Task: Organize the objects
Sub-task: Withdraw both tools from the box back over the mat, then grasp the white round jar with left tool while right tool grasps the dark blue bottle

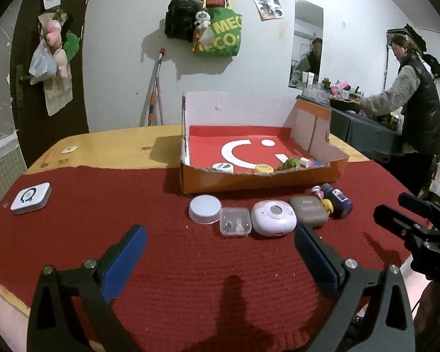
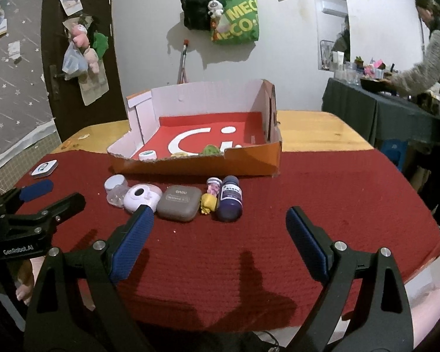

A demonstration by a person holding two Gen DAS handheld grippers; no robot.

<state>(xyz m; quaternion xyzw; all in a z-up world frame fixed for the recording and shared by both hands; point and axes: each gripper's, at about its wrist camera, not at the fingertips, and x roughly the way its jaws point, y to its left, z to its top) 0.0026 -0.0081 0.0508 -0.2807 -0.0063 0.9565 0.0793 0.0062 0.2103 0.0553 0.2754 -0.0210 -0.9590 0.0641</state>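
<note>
Green bag (image 1: 218,33) hangs on wall; person (image 1: 416,94) beside cluttered side table (image 1: 366,129)

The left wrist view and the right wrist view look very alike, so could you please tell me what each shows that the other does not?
Only the left wrist view shows the clear plastic case whole, and the small white bottle in the box. Only the right wrist view shows the gripper's brand lettering. Both share the orange box, white round device, grey case, purple bottle and both open, empty grippers.
</note>
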